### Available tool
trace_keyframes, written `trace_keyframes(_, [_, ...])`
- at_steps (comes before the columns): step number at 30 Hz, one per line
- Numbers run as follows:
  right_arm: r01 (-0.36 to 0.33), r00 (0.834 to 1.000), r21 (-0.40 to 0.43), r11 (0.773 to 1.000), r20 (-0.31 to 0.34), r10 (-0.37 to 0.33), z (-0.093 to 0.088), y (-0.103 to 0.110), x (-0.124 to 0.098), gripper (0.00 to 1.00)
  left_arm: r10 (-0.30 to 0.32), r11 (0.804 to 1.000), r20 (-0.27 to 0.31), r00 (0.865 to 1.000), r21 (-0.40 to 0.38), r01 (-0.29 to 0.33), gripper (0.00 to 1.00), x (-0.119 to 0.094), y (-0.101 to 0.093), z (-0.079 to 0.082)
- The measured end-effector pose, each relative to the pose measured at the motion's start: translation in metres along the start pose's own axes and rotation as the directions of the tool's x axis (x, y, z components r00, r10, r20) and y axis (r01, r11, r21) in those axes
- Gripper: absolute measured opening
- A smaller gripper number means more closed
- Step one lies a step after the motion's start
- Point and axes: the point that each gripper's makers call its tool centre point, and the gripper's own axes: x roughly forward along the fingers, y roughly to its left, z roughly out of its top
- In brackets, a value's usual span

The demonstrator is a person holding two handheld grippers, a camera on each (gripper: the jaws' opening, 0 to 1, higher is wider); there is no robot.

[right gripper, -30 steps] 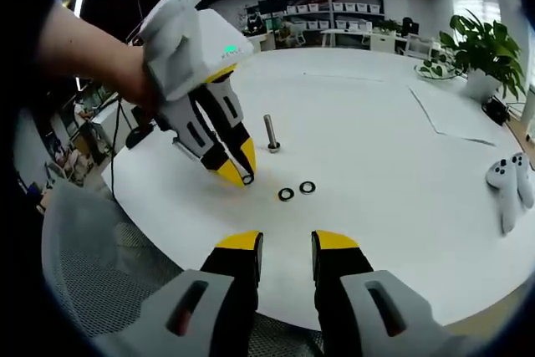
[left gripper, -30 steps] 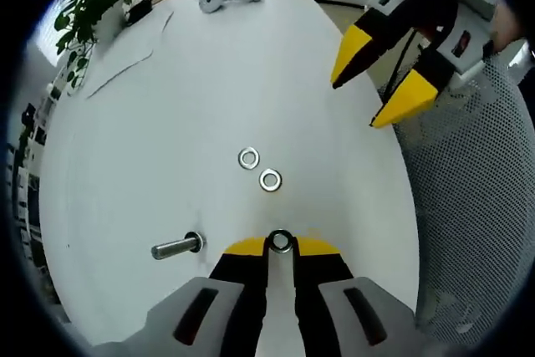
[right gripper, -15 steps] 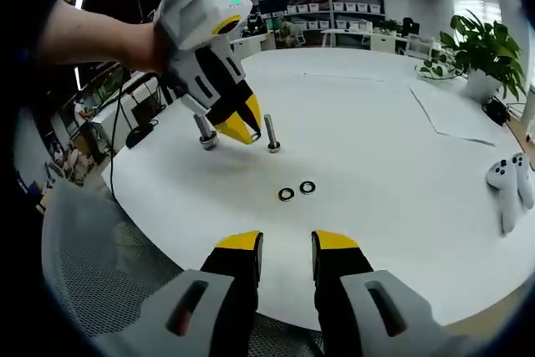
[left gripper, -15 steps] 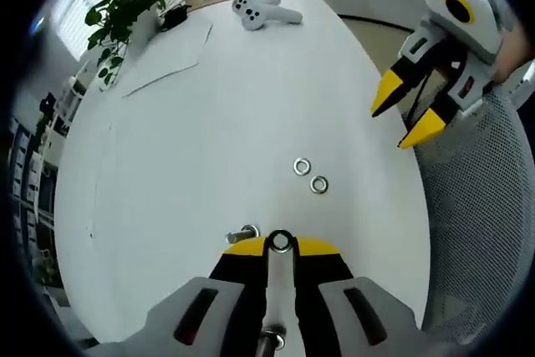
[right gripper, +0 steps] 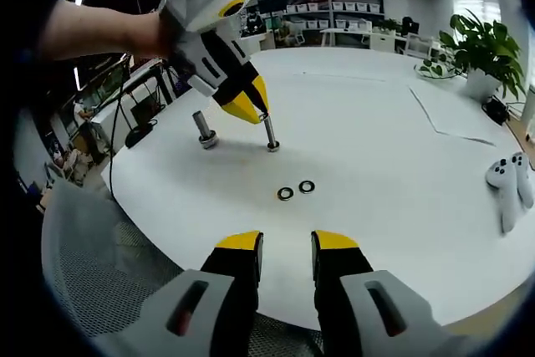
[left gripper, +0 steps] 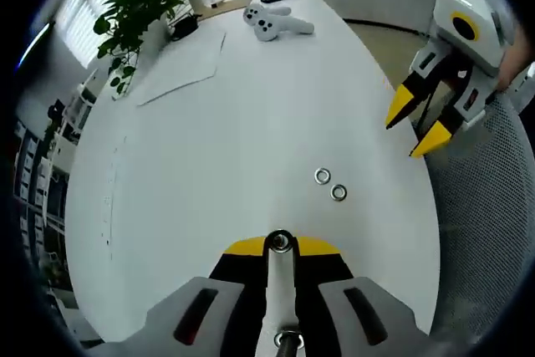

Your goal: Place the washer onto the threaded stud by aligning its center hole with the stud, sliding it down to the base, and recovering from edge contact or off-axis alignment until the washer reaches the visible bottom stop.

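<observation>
A: Which step?
B: Aligning. Left tool (right gripper: 251, 109) grips the washer (left gripper: 280, 243) right above the stud (right gripper: 270, 132); right tool (right gripper: 287, 247) idles, parted.
A: Next?
B: Centre the hole, lower it.

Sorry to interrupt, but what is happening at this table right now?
A person is fitting a washer onto a threaded stud. The left gripper pinches the washer at its tips, right at the top of that stud. The right gripper hangs open near the table edge. Two more washers lie on the white table, and a second stud stands nearby.
</observation>
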Motion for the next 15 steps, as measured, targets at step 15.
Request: trace_keyframes(15, [0.001,1.0,0.003,1.0,0.002,-0.001,0.0,-0.0007,0.0001,0.26,0.026,1.0,-0.04,0.999,0.009,-0.026,0.08,0.0076,0.0103,-0.0073])
